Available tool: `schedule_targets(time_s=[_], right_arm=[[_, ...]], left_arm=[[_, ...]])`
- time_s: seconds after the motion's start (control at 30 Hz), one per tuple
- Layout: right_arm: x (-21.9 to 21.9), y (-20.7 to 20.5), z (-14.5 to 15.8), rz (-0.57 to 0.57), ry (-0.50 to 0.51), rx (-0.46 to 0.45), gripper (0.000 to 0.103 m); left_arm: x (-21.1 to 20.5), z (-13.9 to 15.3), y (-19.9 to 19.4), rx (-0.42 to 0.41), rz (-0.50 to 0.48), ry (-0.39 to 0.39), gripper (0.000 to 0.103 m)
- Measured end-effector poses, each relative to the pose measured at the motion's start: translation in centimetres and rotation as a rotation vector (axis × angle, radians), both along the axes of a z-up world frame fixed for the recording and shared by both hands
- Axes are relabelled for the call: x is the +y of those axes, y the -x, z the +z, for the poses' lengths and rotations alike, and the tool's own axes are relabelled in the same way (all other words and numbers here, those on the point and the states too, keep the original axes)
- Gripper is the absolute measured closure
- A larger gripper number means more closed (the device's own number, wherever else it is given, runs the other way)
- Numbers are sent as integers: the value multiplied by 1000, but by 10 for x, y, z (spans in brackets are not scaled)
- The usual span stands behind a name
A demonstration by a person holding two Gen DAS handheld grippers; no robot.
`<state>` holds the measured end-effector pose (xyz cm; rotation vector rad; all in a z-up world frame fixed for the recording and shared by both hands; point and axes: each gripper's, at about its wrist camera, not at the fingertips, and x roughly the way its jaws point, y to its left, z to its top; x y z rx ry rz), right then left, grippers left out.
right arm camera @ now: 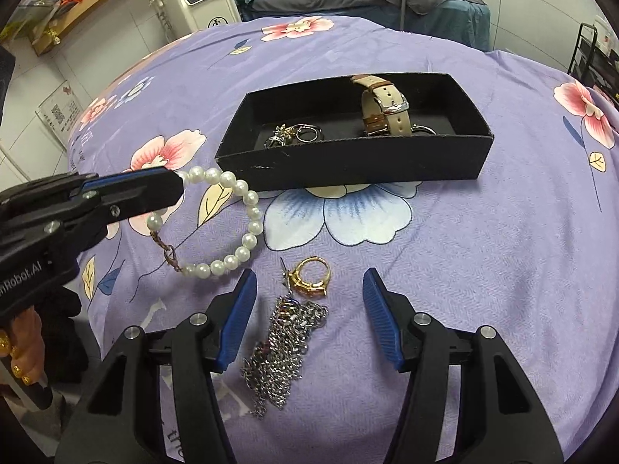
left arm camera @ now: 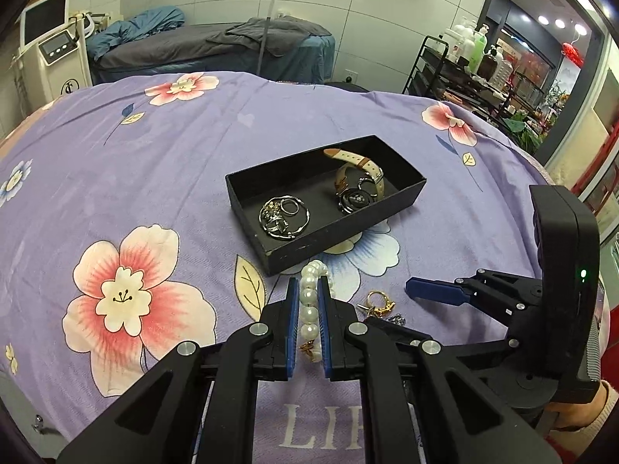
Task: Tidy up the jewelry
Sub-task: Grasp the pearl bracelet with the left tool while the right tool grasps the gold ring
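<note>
My left gripper [left arm camera: 308,285] is shut on a white pearl bracelet [left arm camera: 309,301] and holds it just in front of the black box [left arm camera: 332,232]. In the right wrist view the pearl bracelet [right arm camera: 232,224] hangs from the left gripper [right arm camera: 176,189] above the purple cloth. The black box [right arm camera: 348,162] holds a watch with a beige strap [right arm camera: 385,106] and silver rings [right arm camera: 298,133]. My right gripper [right arm camera: 309,282] is open over a gold ring [right arm camera: 311,276] and a silver chain [right arm camera: 284,344] on the cloth.
The table carries a purple floral cloth [left arm camera: 135,178]. Behind it stand a treatment bed [left arm camera: 216,44], a white machine [left arm camera: 50,54] at the left and a black shelf with bottles [left arm camera: 464,62] at the right.
</note>
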<state>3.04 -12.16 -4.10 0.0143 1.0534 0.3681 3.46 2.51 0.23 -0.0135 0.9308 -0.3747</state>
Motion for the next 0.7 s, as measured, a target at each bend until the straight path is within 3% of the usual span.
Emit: schedule_targets(time_s=[0.2, 0.33, 0.37, 0.4, 0.47, 0.7], right_arm=[[3, -3, -2, -9, 22, -3, 48], [-13, -6, 1, -83, -50, 5, 48], [-16, -6, 2, -102, -39, -7, 49], [-19, -6, 3, -118, -16, -18, 56], [-22, -10, 1, -135, 36, -14, 58], [-3, -13, -2, -35, 59, -8, 58]], left_arm=[[4, -7, -1, 18, 15, 1, 94], [7, -13, -1, 30, 24, -4, 94], [7, -14, -1, 32, 25, -5, 94], [8, -15, -1, 35, 26, -6, 94], [9, -17, -1, 40, 27, -10, 94], [7, -18, -1, 42, 26, -9, 94]])
